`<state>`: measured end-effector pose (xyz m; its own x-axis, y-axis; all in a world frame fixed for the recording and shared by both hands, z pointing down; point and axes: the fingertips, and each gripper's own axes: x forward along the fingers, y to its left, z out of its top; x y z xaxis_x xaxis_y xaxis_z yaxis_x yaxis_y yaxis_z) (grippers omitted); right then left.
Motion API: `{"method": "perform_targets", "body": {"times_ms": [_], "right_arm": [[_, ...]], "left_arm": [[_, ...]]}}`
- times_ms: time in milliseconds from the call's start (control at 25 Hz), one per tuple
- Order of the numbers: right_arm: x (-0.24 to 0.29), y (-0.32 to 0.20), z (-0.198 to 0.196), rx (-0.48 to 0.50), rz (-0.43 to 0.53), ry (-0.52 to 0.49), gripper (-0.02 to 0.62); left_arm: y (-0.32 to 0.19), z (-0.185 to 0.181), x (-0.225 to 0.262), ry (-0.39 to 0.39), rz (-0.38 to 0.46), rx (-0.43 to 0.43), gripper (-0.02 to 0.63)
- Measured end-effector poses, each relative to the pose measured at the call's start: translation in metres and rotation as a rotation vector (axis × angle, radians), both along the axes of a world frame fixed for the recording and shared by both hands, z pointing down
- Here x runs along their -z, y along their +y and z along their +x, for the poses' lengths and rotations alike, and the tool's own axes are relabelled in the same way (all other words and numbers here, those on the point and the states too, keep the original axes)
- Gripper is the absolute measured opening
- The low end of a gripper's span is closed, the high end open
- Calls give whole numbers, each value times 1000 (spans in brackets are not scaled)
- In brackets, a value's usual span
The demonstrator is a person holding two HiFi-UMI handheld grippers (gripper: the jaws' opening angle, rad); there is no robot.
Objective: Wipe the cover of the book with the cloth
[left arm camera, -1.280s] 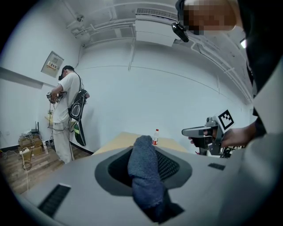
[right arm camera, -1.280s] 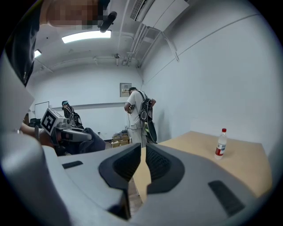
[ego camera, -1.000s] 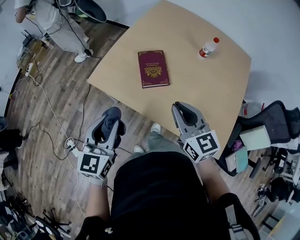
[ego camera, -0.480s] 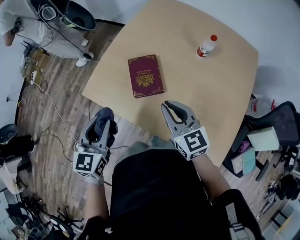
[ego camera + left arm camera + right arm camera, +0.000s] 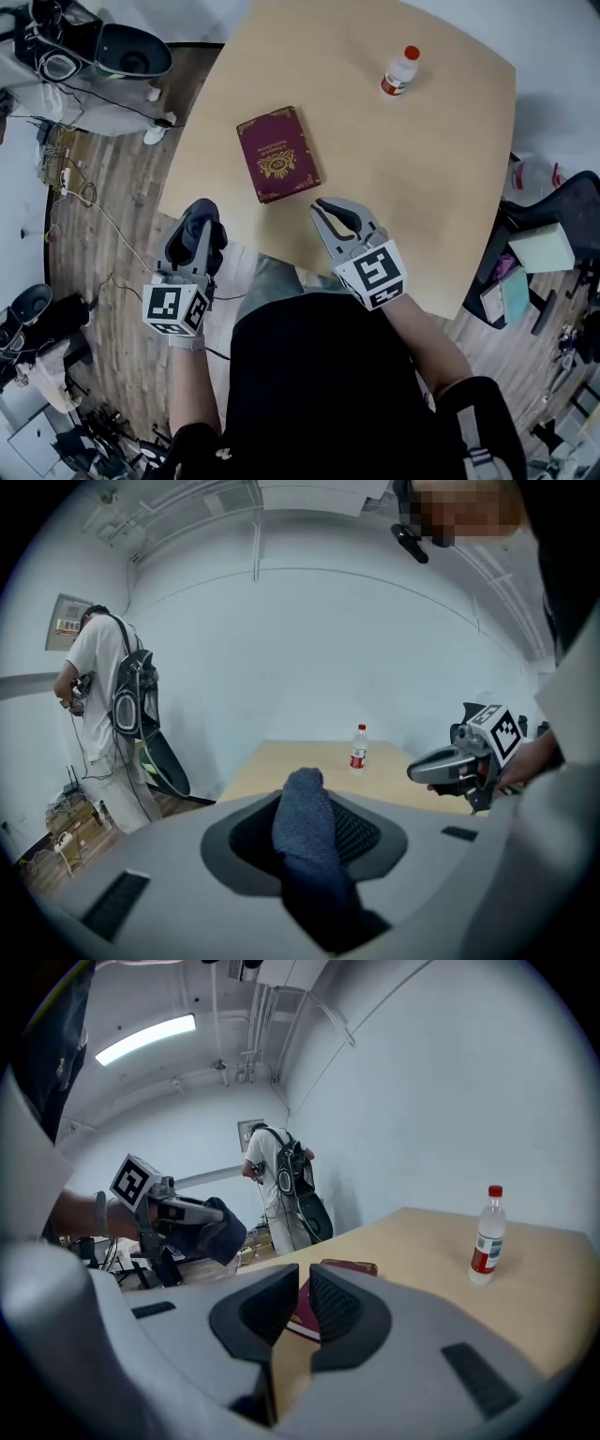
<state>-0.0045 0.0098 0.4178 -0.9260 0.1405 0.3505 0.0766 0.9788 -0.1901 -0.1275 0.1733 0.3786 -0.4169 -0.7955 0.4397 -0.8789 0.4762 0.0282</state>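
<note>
Tan wooden table (image 5: 422, 169) carries a maroon book (image 5: 277, 154), flat and cover up, near its front-left edge. Left claw (image 5: 194, 228), at the table's near edge, is clamped on a dark blue cloth (image 5: 302, 827). Right claw (image 5: 330, 214), jaws almost together and empty, hovers near the book. Small bottle (image 5: 398, 71) stands well apart.

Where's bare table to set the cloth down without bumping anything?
Widest free patch: the table between the book and the bottle, running on to the right edge. Also bare beyond the book. Tightest is the strip between the book and the near edge, where the right hand-held gripper hovers.
</note>
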Motion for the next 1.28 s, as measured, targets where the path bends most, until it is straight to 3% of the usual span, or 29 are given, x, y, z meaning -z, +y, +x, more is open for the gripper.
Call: {"method": "perform_targets", "body": {"times_ms": [680, 1040, 1280], "right_arm": [[-110, -14, -69, -296, -46, 331, 52], [-153, -32, -72, -454, -24, 455, 52], [-178, -36, -70, -487, -43, 512, 52]], "left_arm": [[-107, -130, -88, 64, -44, -427, 135], [-139, -160, -153, 72, -107, -575, 135], [-161, -162, -183, 34, -148, -688, 135]]}}
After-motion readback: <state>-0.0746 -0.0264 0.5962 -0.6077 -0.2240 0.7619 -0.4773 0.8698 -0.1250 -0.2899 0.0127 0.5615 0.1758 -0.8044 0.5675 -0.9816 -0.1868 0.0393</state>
